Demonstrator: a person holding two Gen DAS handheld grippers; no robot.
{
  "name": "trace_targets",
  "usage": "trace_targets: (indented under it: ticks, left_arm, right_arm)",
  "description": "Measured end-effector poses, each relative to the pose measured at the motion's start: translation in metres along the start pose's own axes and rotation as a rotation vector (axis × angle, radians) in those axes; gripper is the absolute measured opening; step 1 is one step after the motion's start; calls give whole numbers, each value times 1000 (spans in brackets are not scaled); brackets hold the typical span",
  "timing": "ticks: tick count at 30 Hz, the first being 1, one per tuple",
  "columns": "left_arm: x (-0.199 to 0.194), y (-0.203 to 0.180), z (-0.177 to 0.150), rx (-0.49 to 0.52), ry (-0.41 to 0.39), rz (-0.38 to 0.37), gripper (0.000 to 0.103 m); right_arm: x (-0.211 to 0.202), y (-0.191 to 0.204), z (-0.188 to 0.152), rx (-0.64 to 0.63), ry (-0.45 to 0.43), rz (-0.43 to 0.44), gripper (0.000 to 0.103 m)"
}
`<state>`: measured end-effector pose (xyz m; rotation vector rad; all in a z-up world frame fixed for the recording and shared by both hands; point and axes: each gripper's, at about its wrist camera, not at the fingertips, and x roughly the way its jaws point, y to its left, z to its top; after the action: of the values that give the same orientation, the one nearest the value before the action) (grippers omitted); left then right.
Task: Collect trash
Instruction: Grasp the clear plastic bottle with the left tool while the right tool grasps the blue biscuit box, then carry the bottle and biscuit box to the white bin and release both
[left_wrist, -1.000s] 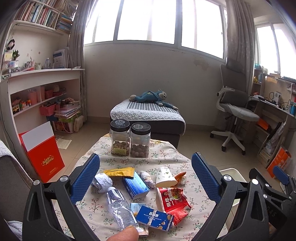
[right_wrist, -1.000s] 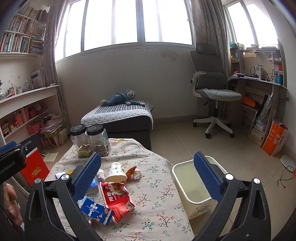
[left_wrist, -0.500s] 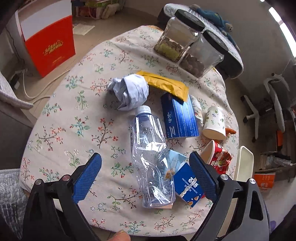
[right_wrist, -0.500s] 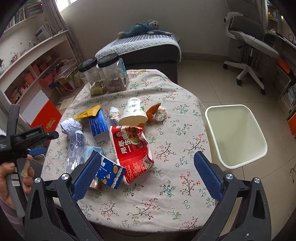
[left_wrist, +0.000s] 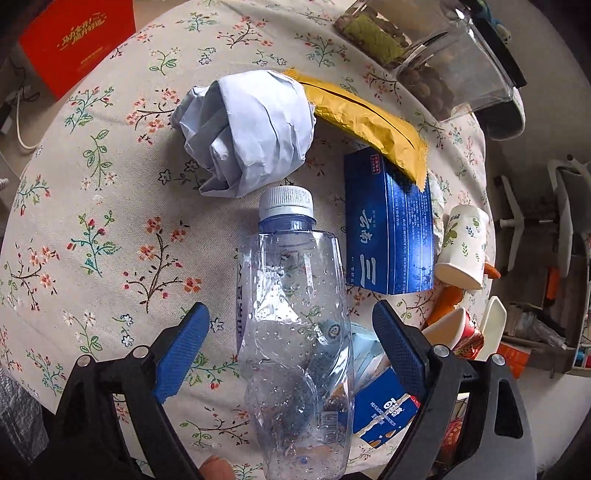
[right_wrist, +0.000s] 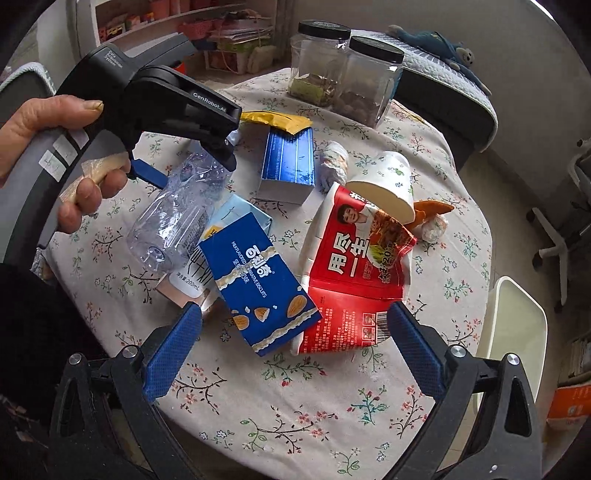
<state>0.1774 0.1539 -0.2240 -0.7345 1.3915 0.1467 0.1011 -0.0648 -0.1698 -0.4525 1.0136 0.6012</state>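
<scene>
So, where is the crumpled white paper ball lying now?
In the left wrist view, the crumpled paper ball lies on the floral tablecloth, upper centre, just beyond the cap of the clear plastic bottle and touching the yellow wrapper on its right.

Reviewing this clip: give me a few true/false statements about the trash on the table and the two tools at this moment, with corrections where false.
1. The clear plastic bottle lies between the open fingers of the left tool, whose jaws have just been closing. True.
2. The bottle has no cap. False: a white cap is on it.
3. The right tool is shut on the blue biscuit box. False: it is open above the box and the red noodle wrapper, gripping nothing.
4. The paper cup lies on its side. True.
5. The white bin is full of trash. False: only its rim shows beside the table; its contents cannot be seen.
</scene>
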Motion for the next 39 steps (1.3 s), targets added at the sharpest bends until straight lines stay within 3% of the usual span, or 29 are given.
trace_targets:
  ticks: [3, 8, 13, 18, 20, 28, 33, 39]
  left_arm:
    - [-2, -3, 2, 41, 25, -29, 60]
    - [-21, -11, -9, 157, -16, -55, 60]
    - [-53, -10, -17, 225, -62, -157, 60]
    - [-76, -16, -23, 280, -129, -195, 60]
    - [-80, -17, -22, 284, -149, -204, 60]
    - [-90, -16, -20, 275, -214, -237, 60]
    - [-91, -26, -24, 292, -247, -241, 60]
    - [-93, -48, -33, 333, -307, -258, 60]
  right_arm:
    - [9, 11, 10, -32, 3, 47, 96]
    - [30, 20, 19, -77, 61, 99, 95]
    - [47, 23, 17, -129, 123, 133, 85]
    - [57, 17, 18, -111, 154, 148, 56]
    - [55, 17, 18, -108, 157, 158, 55]
    - [23, 7, 21, -94, 45, 143, 54]
    - [-4, -18, 29, -1, -62, 104, 54]
    - [-16, -75, 37, 183, -169, -13, 54]
